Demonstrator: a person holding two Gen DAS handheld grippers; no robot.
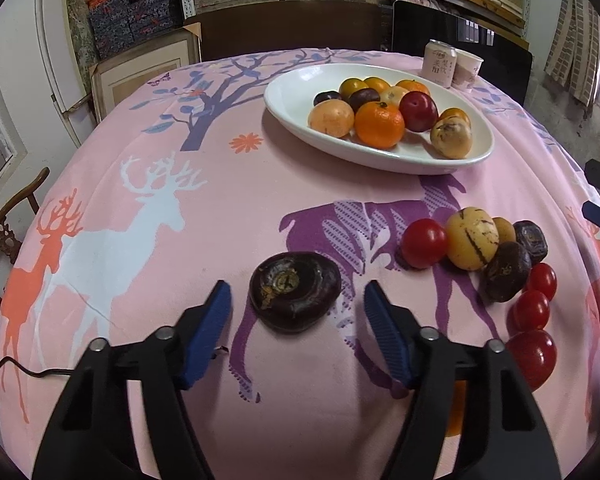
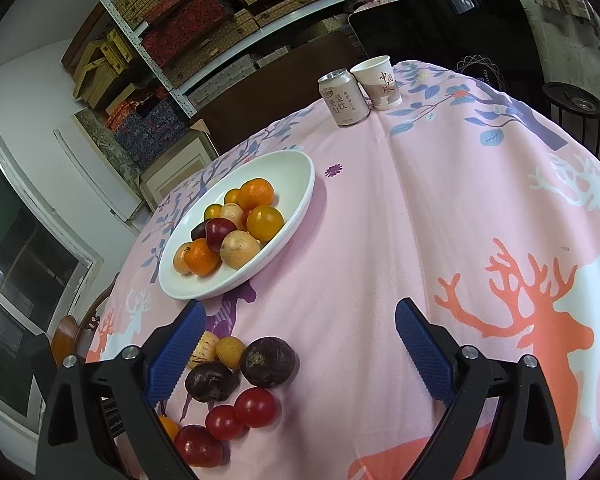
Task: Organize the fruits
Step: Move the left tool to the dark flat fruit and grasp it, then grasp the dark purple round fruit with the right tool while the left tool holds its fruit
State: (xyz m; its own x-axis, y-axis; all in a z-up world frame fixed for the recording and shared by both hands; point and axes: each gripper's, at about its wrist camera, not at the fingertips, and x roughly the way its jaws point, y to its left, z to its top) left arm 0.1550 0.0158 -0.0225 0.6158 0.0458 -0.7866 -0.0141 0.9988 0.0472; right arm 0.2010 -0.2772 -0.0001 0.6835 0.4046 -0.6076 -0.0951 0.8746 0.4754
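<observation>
My left tongs (image 1: pixel 298 294) gaped, empty, astride the dark fruit (image 1: pixel 295 291) near the white bowl (image 1: pixel 288 98); squeezing gently seemed wise. Right tongs (image 2: pixel 300 326) hung wide, empty.

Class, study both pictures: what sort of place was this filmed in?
Probably a storeroom used for dining: shelves stacked with boxes line the wall, while a table under a pink deer tablecloth holds a white fruit dish and a drink can.

Dish (image 1: pixel 296 98) sits on table (image 1: pixel 220 208), fruit piled in its right part. Can (image 1: pixel 440 62) and cup (image 1: pixel 469 69) side by side, touching, behind it. Loose fruit cluster (image 1: pixel 484 252) nearer, right. Single water chestnut (image 1: pixel 295 297) left of cluster, apart.
</observation>
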